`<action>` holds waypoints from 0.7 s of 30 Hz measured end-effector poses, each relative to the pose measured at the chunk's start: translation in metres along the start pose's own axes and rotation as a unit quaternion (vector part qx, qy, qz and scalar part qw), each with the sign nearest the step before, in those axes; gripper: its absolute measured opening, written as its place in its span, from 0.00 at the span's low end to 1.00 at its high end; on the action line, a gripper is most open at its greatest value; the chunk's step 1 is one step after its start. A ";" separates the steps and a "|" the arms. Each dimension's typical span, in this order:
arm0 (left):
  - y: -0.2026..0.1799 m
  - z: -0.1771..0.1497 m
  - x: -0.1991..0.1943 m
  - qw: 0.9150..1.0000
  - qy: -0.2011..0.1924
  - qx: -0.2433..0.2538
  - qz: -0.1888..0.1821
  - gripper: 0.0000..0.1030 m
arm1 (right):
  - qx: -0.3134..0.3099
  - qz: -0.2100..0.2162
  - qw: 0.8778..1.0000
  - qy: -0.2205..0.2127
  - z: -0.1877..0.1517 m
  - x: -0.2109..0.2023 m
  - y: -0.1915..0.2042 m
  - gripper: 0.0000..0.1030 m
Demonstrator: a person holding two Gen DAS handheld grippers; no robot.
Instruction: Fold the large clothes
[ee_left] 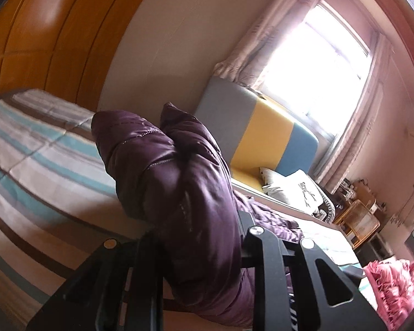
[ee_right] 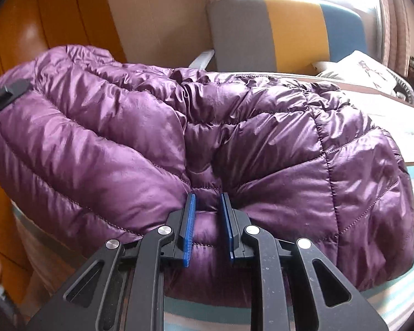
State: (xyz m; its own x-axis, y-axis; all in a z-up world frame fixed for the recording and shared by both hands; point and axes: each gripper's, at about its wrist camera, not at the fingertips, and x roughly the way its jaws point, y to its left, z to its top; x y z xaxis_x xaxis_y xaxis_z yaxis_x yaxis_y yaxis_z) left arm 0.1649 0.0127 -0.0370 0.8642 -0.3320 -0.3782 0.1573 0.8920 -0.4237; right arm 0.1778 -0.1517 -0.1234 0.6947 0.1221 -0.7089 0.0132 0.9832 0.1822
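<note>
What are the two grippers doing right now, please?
Left gripper: shut on the purple jacket.
Right gripper: shut on the same jacket.

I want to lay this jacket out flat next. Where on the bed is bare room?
Bare striped bedspread lies beside the purple jacket, toward the wooden wardrobe. A narrower strip runs between jacket and pillow. The headboard end is crowded with pillows, and pink fabric sits at the far edge.
</note>
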 end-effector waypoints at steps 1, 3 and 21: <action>-0.008 0.002 -0.002 1.000 -0.002 0.016 0.004 0.21 | 0.011 0.008 1.000 -0.001 0.001 -0.002 -0.004 0.19; -0.020 0.004 -0.004 0.999 -0.007 0.035 0.004 0.22 | 0.045 0.023 0.998 -0.024 0.002 -0.017 -0.016 0.19; -0.121 -0.002 -0.002 0.990 -0.019 0.129 -0.046 0.26 | 0.088 -0.116 0.986 -0.084 0.002 -0.073 -0.090 0.19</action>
State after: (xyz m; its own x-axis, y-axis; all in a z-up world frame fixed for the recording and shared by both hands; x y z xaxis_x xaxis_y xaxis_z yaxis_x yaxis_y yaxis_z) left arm 0.1432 -0.0950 0.0138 0.8570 -0.4083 -0.3144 0.3487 0.9087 -0.2295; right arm 0.1279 -0.2493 -0.0867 0.7673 -0.1429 -0.6252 0.3012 0.9410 0.1545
